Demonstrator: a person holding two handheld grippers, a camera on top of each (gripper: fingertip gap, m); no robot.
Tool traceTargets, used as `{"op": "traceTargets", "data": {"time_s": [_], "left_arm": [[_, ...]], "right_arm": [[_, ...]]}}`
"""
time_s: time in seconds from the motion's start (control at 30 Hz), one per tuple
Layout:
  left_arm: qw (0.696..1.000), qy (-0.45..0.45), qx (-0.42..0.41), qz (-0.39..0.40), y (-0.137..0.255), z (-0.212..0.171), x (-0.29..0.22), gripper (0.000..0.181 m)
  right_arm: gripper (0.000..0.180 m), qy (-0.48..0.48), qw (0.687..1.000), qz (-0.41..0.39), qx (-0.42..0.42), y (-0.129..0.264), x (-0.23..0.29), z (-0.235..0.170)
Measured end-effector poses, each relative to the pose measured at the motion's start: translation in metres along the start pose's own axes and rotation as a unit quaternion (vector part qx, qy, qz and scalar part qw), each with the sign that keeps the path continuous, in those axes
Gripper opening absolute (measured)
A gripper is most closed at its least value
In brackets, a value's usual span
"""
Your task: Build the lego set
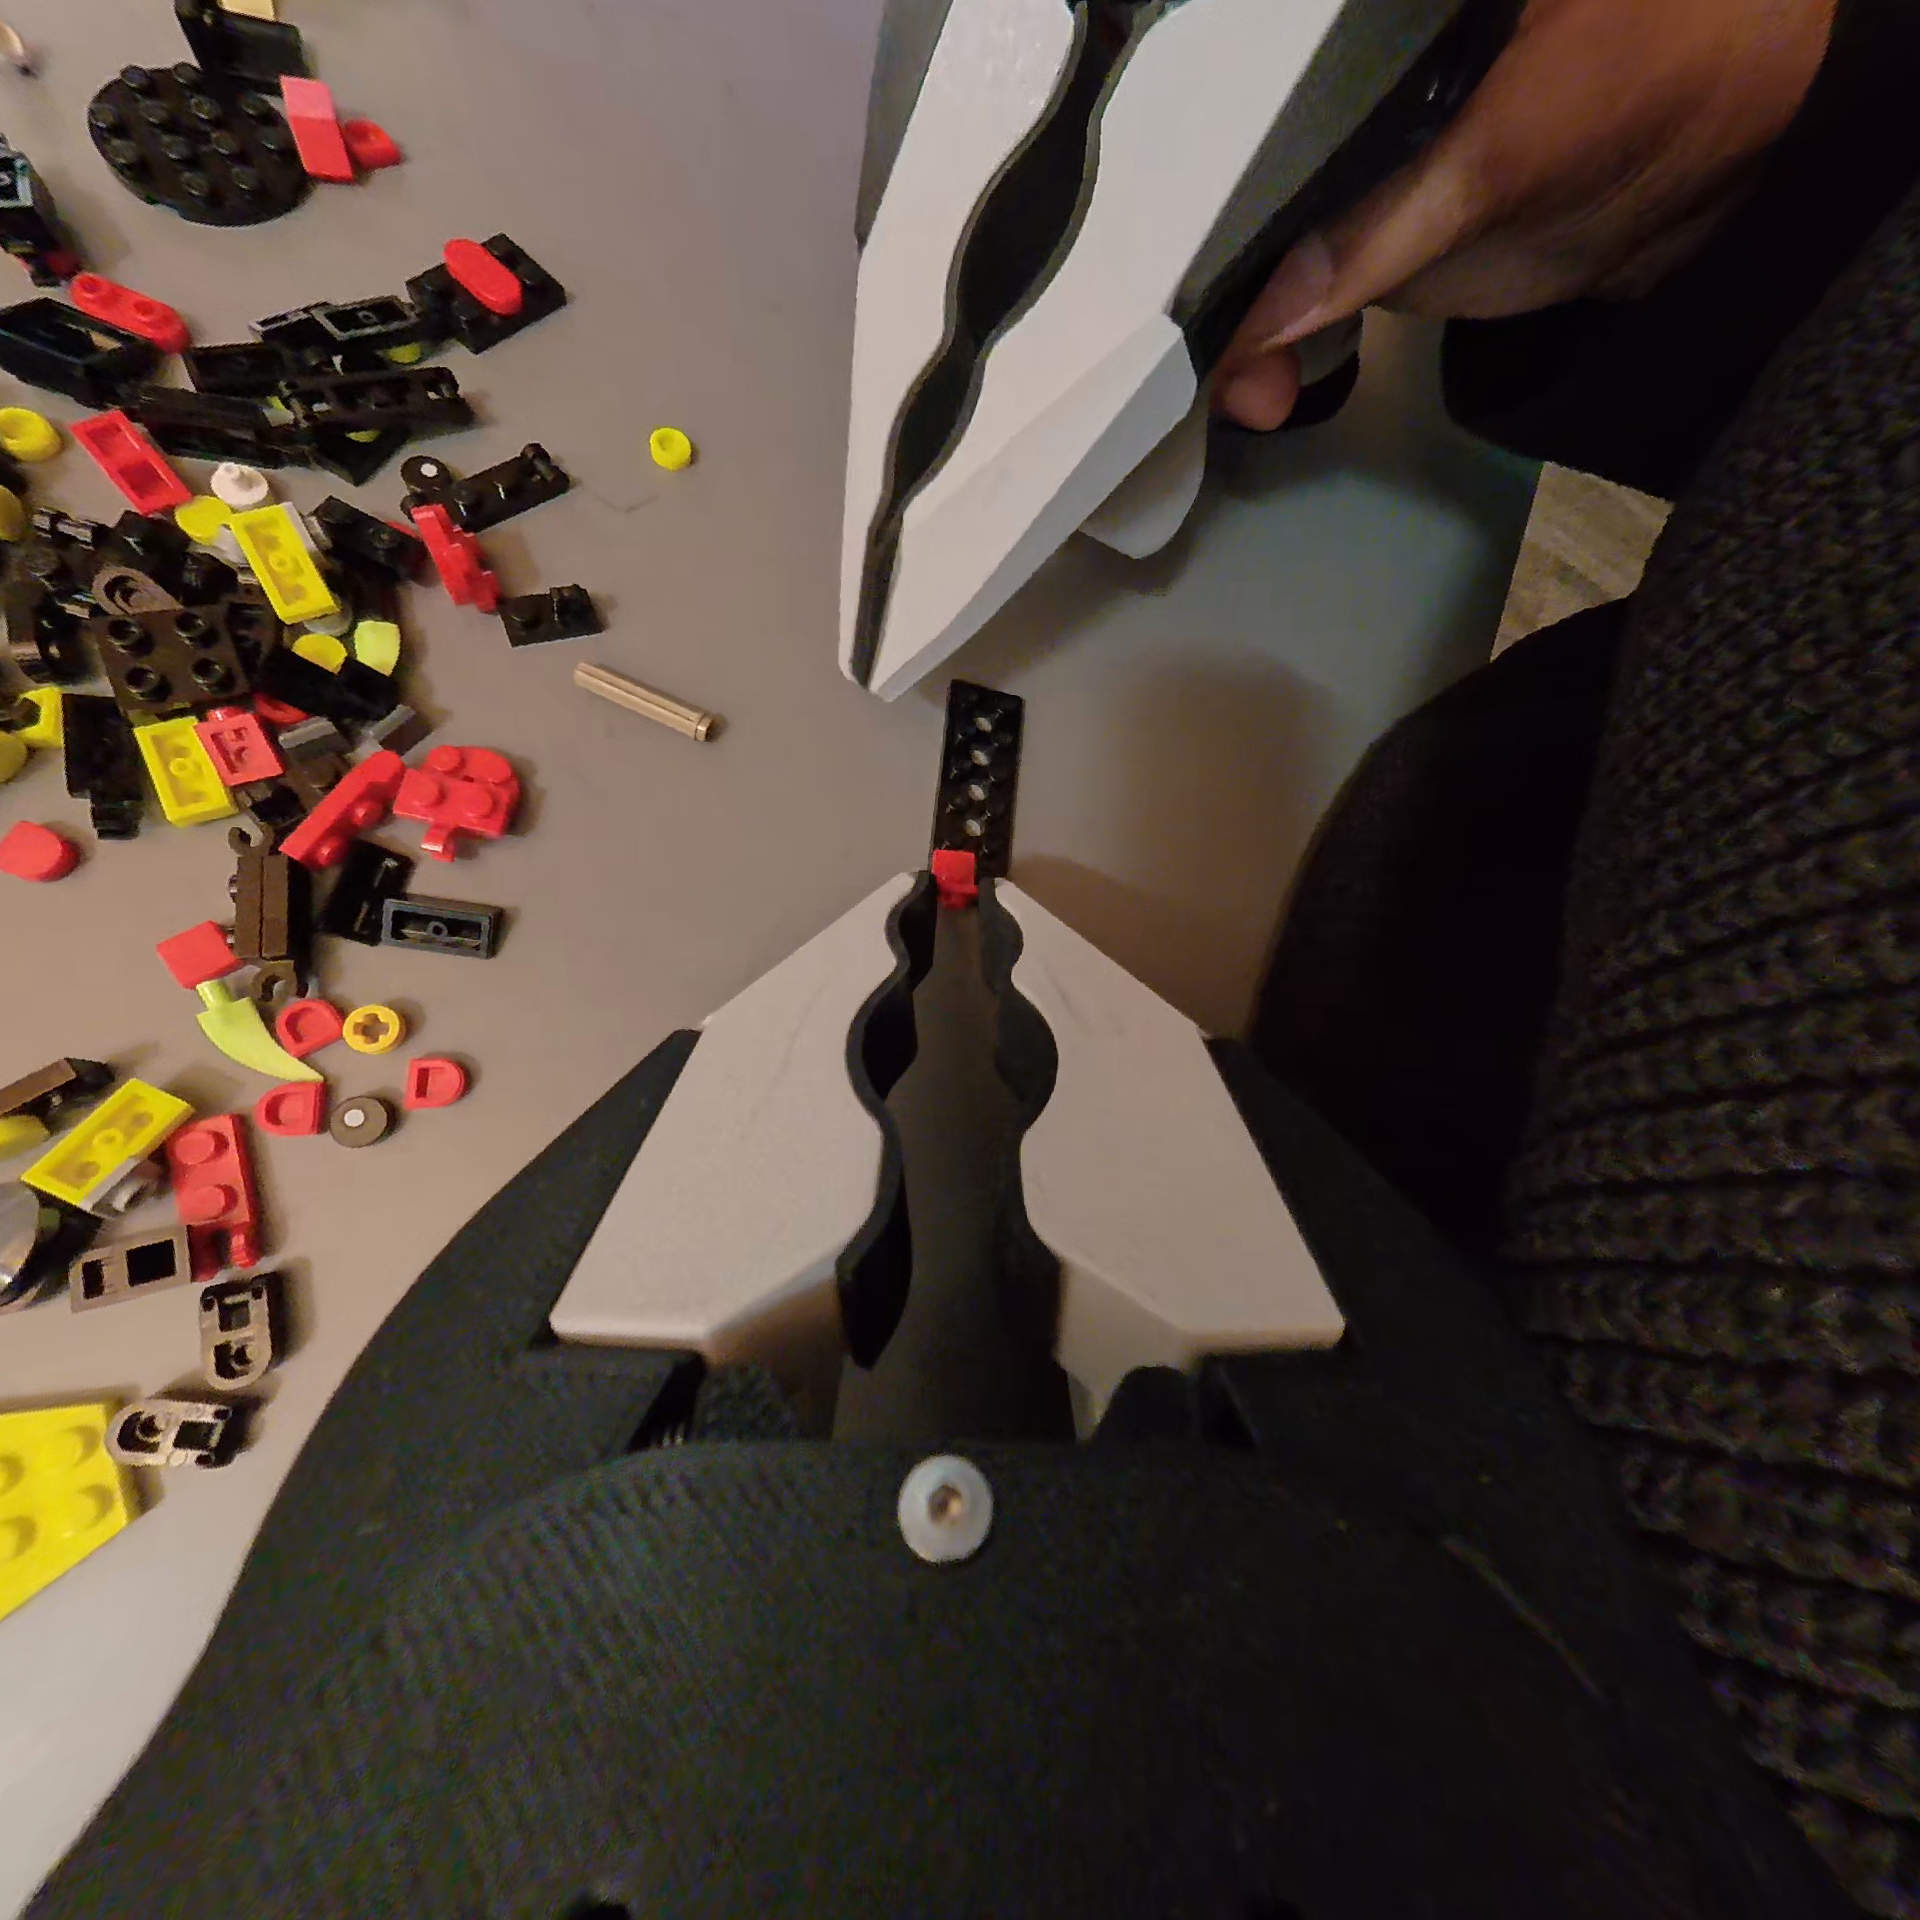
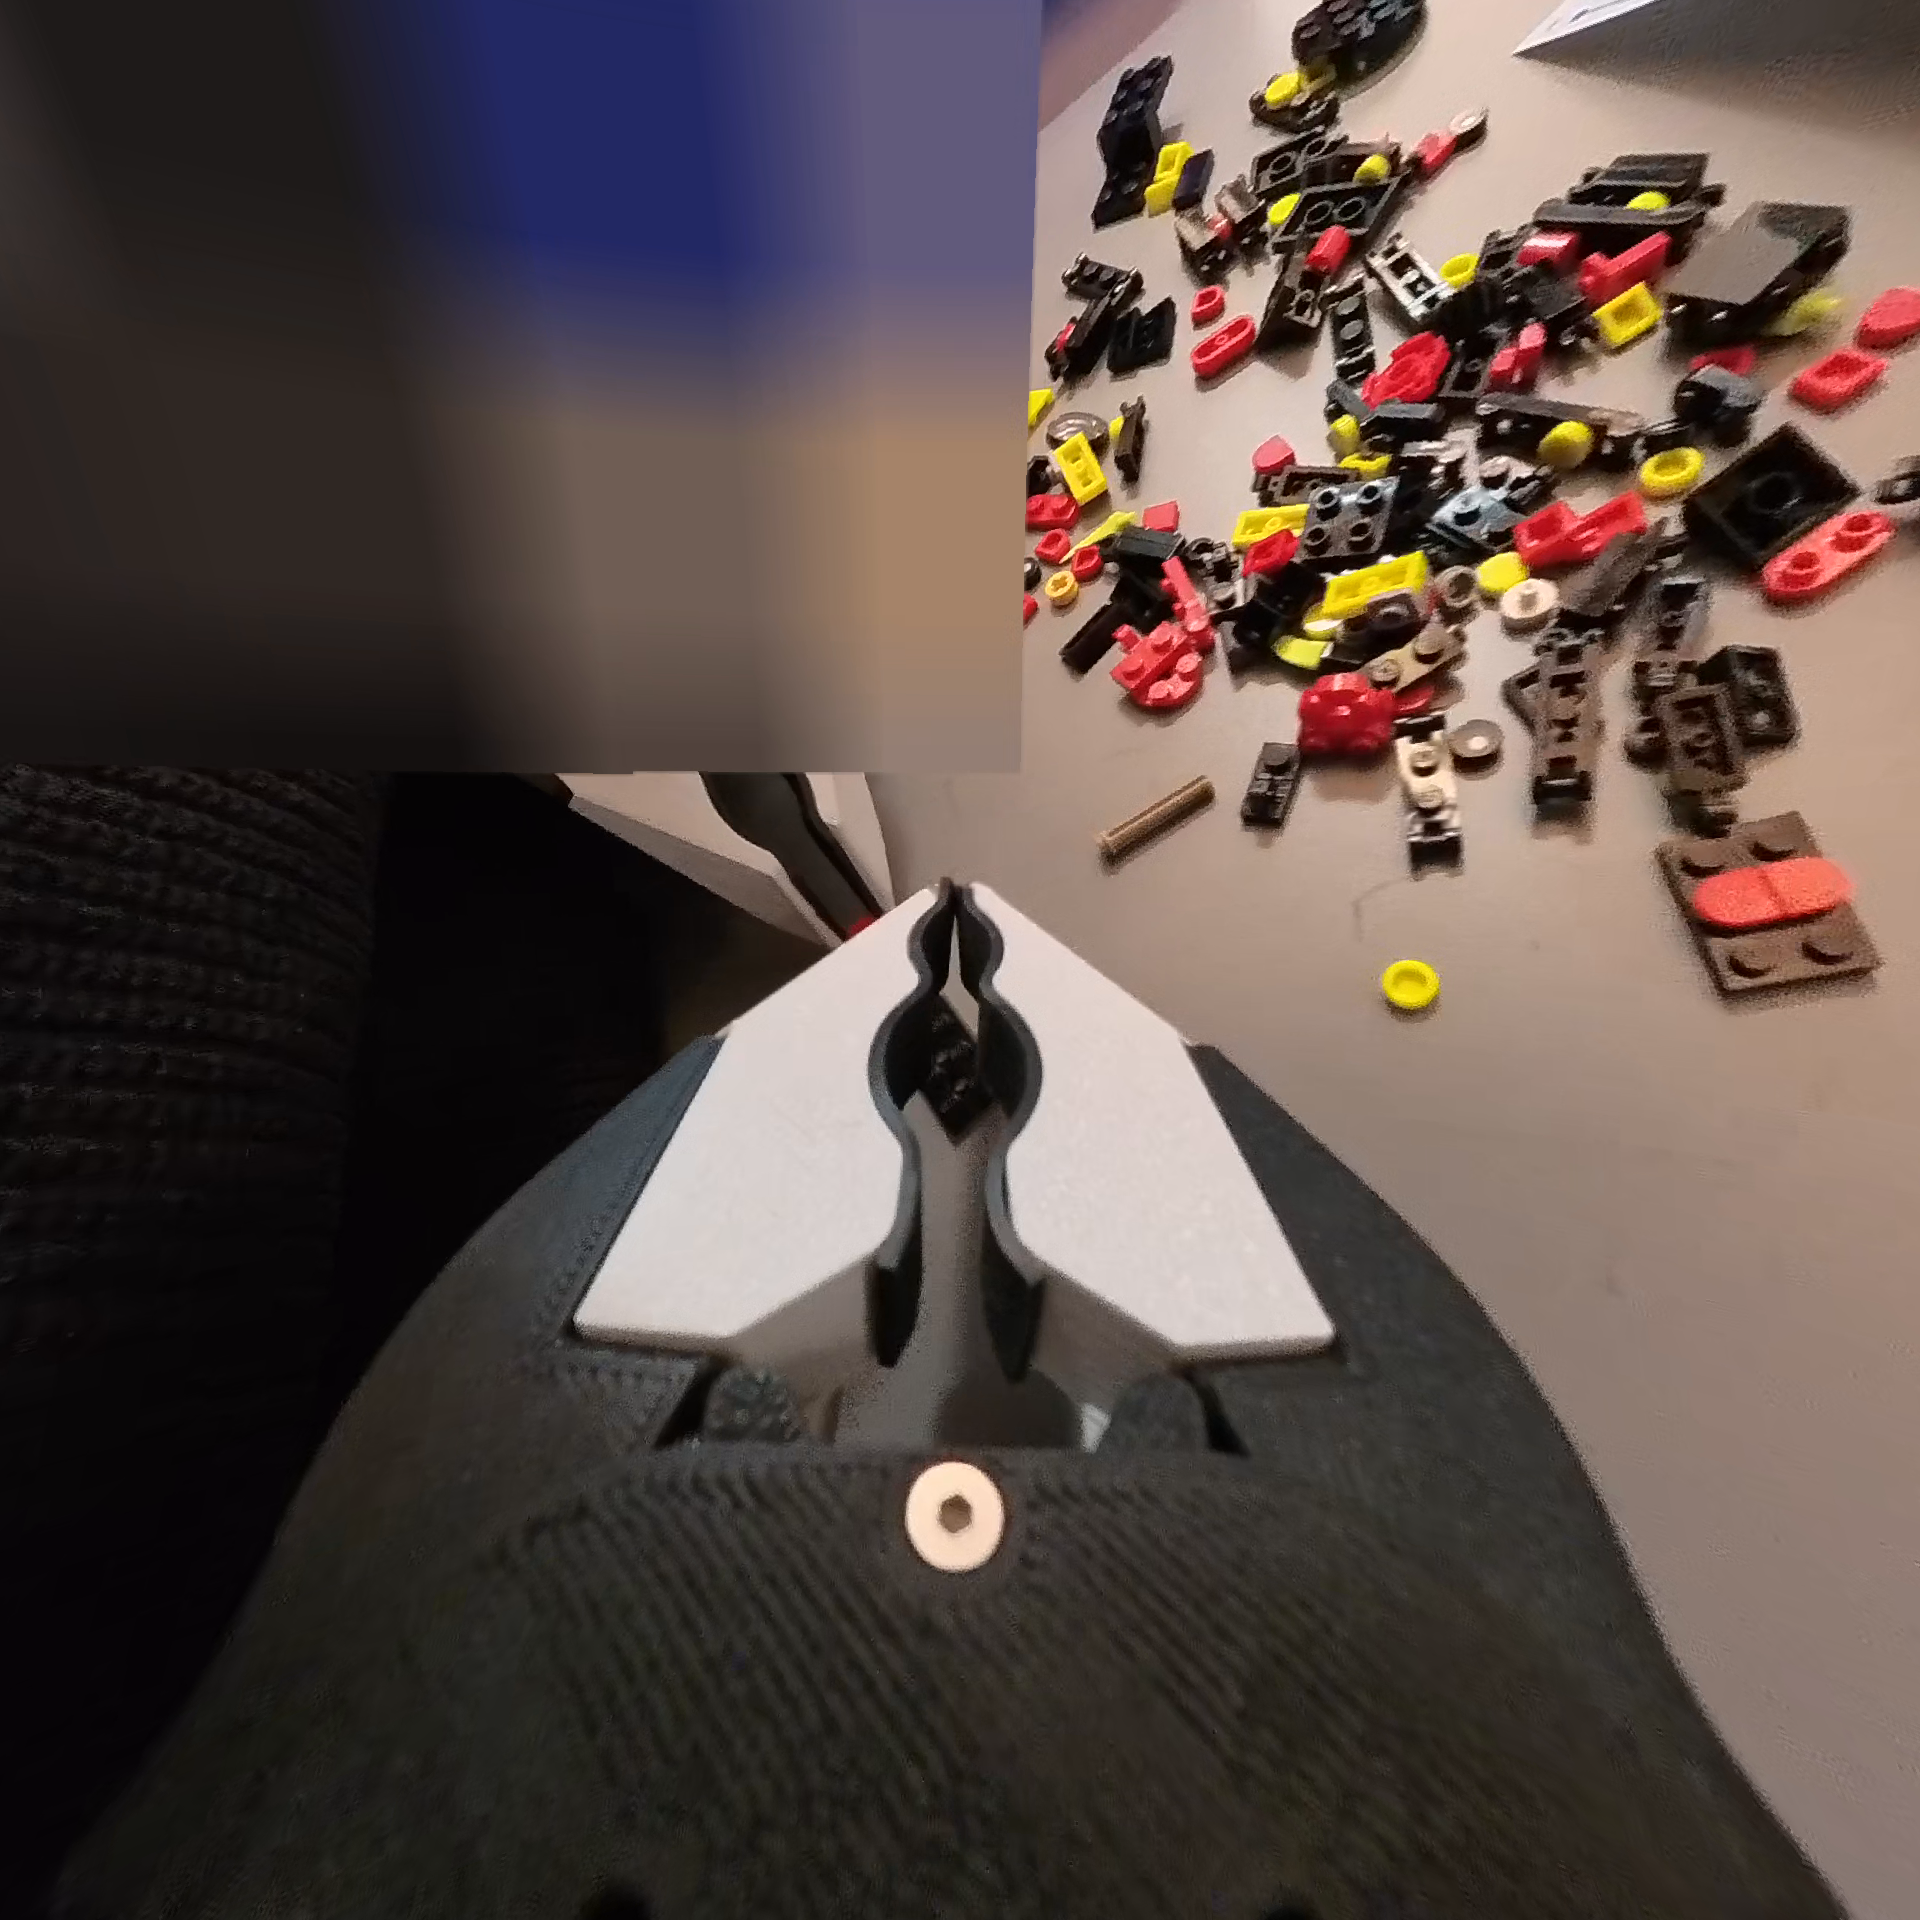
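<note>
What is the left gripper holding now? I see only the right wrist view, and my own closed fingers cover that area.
Observer: The left gripper pinches a small red piece attached to the near end of a long black plate.
Operator: Where is my right gripper relative to that plate?
Observer: The right gripper, jaws shut, has its tip just beyond the plate's far end; I cannot tell whether they touch.

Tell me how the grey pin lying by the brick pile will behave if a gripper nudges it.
The grey pin is a slim cylinder lying flat on the smooth table, so it would probably roll sideways. It looks stiff and light. Being thin, it could slip from a pinch.
</note>
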State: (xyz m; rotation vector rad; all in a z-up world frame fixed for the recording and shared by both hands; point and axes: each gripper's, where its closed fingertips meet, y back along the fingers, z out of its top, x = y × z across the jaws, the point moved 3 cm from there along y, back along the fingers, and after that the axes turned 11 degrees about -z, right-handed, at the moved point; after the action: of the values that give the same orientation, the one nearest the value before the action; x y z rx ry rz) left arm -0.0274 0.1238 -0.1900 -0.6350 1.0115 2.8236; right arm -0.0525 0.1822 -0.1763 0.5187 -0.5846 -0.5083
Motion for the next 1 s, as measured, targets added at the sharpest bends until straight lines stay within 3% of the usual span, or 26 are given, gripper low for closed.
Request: {"op": "traceTargets", "data": {"time_s": [0.43,1.0], "left_arm": [[1.000,-0.009,0.006,0.002,-0.001,0.000,-0.001,0.004],[1.000,-0.016,0.006,0.003,-0.002,0.000,-0.001,0.005]], "right_arm": [[0.015,0.014,0.998,0.018,0.062,-0.015,0.013,-0.017],[0.011,0.073,0.995,-0.005,0.066,-0.015,0.015,-0.018]]}}
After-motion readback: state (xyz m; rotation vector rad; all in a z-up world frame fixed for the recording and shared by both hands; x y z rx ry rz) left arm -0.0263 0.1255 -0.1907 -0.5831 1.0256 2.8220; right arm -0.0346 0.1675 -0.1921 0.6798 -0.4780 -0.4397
